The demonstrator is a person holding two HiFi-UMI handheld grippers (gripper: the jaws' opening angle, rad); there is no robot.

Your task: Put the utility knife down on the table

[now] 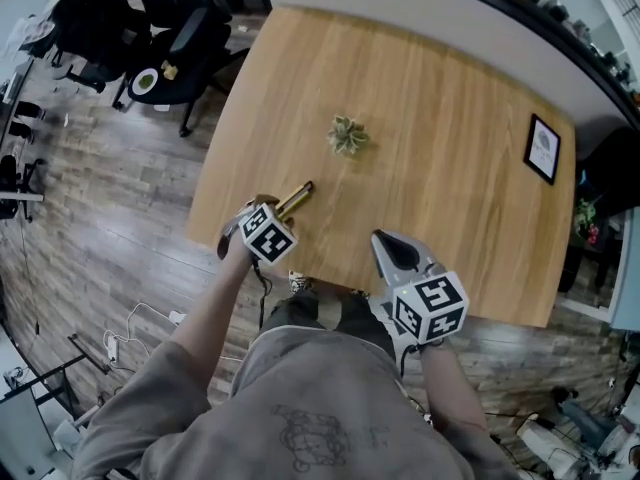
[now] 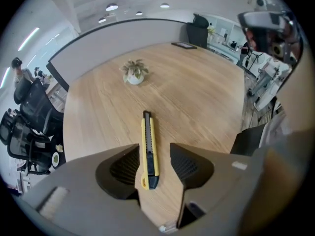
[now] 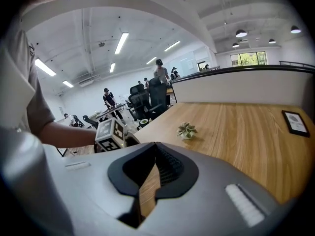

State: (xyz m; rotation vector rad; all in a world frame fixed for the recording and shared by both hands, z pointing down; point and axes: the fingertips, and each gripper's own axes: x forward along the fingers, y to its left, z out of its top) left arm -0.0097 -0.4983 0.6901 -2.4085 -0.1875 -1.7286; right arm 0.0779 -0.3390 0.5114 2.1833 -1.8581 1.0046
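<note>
The yellow utility knife (image 2: pixel 149 151) lies flat on the wooden table (image 2: pixel 197 97), its blade end pointing away. My left gripper (image 2: pixel 154 149) hangs just above it, open, pads on either side of the handle end and clear of it. In the head view the knife (image 1: pixel 296 198) sticks out past my left gripper (image 1: pixel 268 211) near the table's near-left edge. My right gripper (image 1: pixel 386 242) hovers over the near edge, its jaws shut with nothing between them (image 3: pixel 154 144). The left gripper's marker cube (image 3: pixel 112 134) shows in the right gripper view.
A small potted succulent (image 1: pixel 347 135) stands mid-table. A black picture frame (image 1: pixel 542 148) lies at the far right. Office chairs (image 1: pixel 170 58) stand beyond the table's left side. Bare wood (image 1: pixel 450 118) spreads between plant and frame.
</note>
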